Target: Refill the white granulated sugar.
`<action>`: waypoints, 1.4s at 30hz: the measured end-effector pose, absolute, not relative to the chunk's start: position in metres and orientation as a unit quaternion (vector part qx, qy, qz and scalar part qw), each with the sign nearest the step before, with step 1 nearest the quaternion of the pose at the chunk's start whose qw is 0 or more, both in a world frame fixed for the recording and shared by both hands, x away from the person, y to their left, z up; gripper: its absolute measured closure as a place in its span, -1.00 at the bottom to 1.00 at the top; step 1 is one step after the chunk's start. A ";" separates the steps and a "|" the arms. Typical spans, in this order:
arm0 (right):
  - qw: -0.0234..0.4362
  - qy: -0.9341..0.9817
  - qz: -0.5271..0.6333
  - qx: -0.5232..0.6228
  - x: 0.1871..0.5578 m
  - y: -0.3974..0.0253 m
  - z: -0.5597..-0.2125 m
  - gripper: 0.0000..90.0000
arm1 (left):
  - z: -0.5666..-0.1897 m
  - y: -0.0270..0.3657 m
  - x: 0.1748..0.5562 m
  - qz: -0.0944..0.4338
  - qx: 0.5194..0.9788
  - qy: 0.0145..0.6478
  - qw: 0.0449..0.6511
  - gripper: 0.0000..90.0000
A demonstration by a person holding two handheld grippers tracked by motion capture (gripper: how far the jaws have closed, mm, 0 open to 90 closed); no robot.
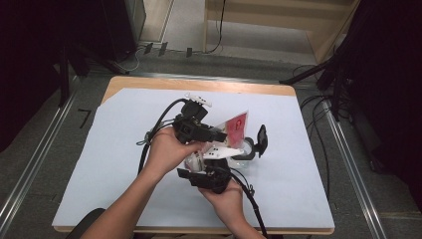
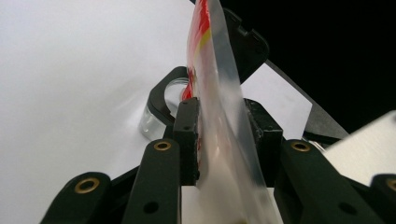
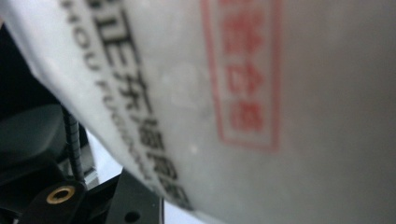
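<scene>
At centre frame, my left claw (image 2: 219, 135) is clamped on a plastic packet (image 2: 219, 93), holding it above the open jar (image 1: 244, 149); my right claw's (image 1: 211, 174) grip I cannot tell.

Left gripper (image 2: 219, 135): matte black jaws with brass-ringed screw holes; right gripper (image 1: 211, 178): black body, black cable trailing; forearms bare, unsleeved.
</scene>
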State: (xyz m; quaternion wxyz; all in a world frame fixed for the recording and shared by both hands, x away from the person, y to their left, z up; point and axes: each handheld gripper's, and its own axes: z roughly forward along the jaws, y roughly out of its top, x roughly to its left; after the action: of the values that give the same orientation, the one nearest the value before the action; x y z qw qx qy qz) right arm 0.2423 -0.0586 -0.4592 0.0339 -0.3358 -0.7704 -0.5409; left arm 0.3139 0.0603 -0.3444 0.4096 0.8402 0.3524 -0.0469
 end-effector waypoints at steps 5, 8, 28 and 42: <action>0.041 -0.769 -0.542 -0.336 0.244 -0.059 -0.457 0.37 | -0.342 0.059 0.311 -0.021 0.848 0.352 0.396 0.73; 0.037 -0.772 -0.540 -0.334 0.244 -0.059 -0.457 0.37 | -0.342 0.058 0.310 -0.016 0.850 0.350 0.394 0.83; 0.023 -0.781 -0.538 -0.317 0.239 -0.056 -0.452 0.37 | -0.341 0.058 0.306 -0.007 0.842 0.345 0.415 0.74; 0.031 -0.779 -0.537 -0.322 0.239 -0.057 -0.449 0.38 | -0.342 0.059 0.307 -0.011 0.838 0.343 0.425 0.72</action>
State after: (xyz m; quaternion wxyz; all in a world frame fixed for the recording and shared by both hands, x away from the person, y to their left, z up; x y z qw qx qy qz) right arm 0.2388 -0.0567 -0.4491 0.0309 -0.3216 -0.7792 -0.5372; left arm 0.3067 0.0591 -0.3420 0.4245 0.8380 0.3427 -0.0110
